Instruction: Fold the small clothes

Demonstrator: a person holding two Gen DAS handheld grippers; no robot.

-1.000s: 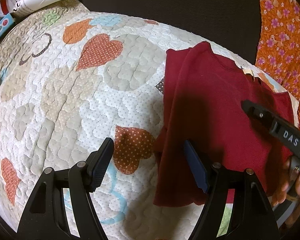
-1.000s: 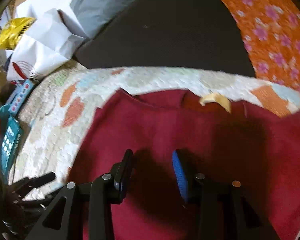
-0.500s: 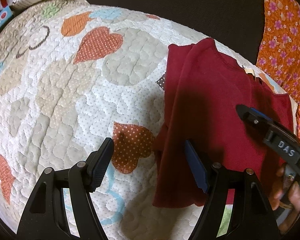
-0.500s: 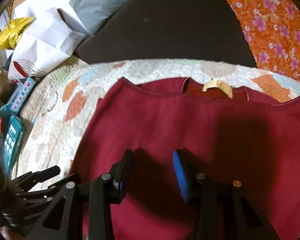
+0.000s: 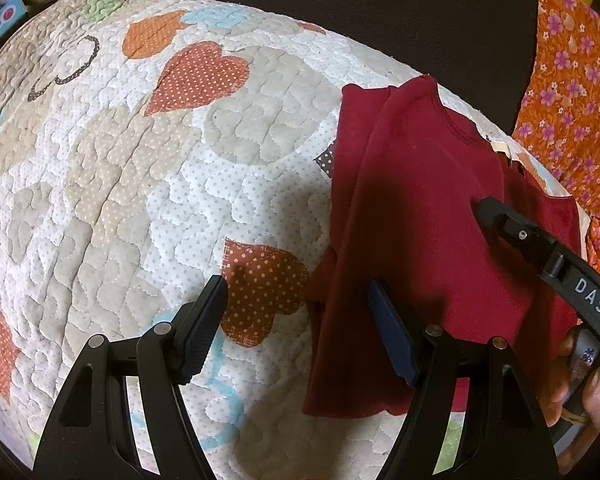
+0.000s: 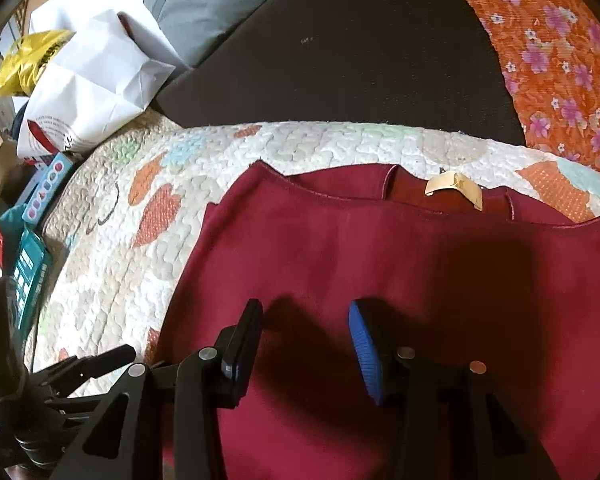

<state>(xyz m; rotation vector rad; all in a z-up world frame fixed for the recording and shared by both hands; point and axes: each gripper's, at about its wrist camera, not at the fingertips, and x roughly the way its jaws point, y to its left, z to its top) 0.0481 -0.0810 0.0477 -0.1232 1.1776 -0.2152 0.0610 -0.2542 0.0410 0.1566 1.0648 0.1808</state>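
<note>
A dark red small shirt (image 5: 428,216) lies on a quilted heart-patterned mat (image 5: 148,184), its left side folded inward and its neck label at the far edge. My left gripper (image 5: 296,320) is open and empty, hovering over the shirt's left edge. In the right wrist view the shirt (image 6: 400,264) fills the foreground, with a tan neck label (image 6: 454,188). My right gripper (image 6: 304,332) is open and empty, just above the shirt's middle. The right gripper also shows in the left wrist view (image 5: 540,252), at the right over the shirt.
A dark cushion (image 6: 360,60) lies behind the mat. Orange floral fabric (image 6: 560,60) is at the right. White paper bags (image 6: 88,92), a yellow bag (image 6: 28,64) and boxes (image 6: 28,272) crowd the left. The left gripper (image 6: 60,392) shows at lower left.
The right gripper has pulled back slightly from the neckline, showing more of the shirt. The left gripper has barely shifted. Both stayed open.
</note>
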